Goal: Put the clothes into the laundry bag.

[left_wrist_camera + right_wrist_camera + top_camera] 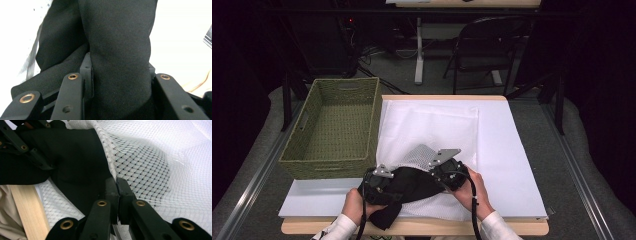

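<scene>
A plain black garment [409,185] lay against a white mesh bag [427,127] patterned with small diamond-shaped holes. At ten o'clock from them sat a woven olive-green basket [332,127]. The tabletop [507,150] was white with a pale wood edge. Both grippers were black with brass-coloured rivets.

I can read no text, label, brand or number anywhere on my desk or on the things it carries.
</scene>
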`<state>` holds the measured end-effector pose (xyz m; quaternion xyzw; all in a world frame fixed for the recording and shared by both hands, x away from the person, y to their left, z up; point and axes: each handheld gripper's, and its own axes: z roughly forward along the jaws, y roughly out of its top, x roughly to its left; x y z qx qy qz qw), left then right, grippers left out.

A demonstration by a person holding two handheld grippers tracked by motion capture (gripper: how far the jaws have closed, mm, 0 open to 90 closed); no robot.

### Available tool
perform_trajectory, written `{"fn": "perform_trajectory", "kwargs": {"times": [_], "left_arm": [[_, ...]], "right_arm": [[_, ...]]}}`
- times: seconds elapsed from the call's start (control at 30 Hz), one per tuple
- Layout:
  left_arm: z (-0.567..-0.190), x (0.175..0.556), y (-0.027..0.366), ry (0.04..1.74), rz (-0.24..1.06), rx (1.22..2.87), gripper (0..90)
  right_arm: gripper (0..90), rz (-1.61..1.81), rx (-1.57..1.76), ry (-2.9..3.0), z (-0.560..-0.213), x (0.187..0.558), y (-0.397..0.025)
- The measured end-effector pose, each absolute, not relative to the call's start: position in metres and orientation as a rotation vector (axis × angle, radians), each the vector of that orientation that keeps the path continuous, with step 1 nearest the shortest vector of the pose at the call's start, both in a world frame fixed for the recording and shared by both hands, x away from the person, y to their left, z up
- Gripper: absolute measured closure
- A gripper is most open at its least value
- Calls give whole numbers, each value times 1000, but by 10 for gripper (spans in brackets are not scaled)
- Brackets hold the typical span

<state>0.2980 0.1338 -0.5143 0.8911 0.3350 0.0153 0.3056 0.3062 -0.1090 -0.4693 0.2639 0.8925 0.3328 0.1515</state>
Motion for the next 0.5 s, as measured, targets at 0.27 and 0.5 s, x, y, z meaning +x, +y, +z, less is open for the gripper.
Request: {"fn": "perform_trajectory", "kwargs": {"times": [0.27, 0.5], "left_arm": [[-513, 307, 126, 895, 35, 2340, 598], [-512, 316, 118, 900, 30, 2323, 596]], "right_arm": [[894, 960, 763, 2565, -471, 307, -108], [894, 961, 760, 2566, -471, 308, -108]]}}
